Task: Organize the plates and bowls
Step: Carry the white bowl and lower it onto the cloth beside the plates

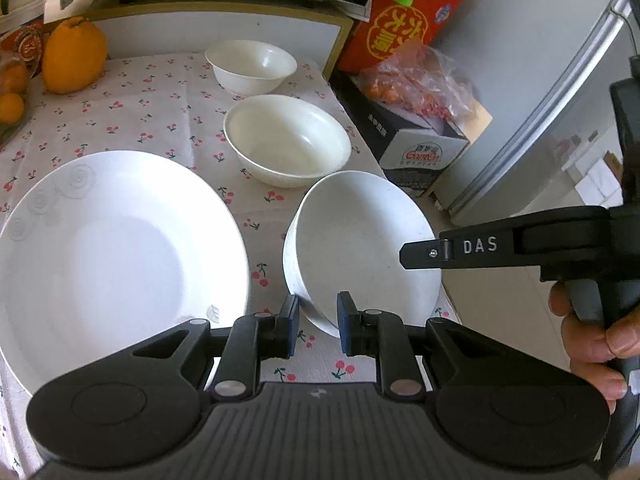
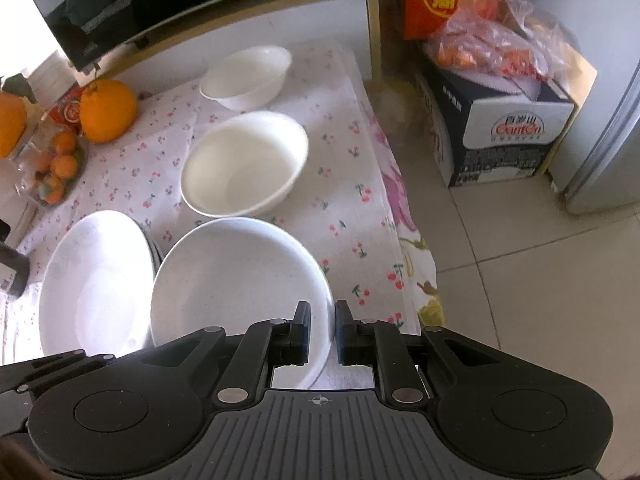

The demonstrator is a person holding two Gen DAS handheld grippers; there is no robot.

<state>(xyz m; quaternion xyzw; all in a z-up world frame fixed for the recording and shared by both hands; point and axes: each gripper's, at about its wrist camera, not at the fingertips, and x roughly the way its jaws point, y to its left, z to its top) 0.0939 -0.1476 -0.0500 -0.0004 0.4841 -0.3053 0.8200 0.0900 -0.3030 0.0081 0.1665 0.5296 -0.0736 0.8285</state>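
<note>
The right hand-held gripper (image 2: 322, 330), marked "DAS", is clamped on the rim of a tilted white dish (image 2: 240, 280) above the cherry-print surface (image 2: 352, 208). The left hand-held gripper (image 1: 318, 326) is nearly closed around the same dish's rim; whether it presses, I cannot tell. A box (image 1: 416, 152) reads "Ganten".

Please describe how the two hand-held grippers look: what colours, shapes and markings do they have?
Each black plastic gripper, left and right, has a ribbed grey base, two round black discs, silver pivot pins and dark blue finger pads. Seen sideways, the right one shows white "DAS" lettering and a grey handle.
</note>
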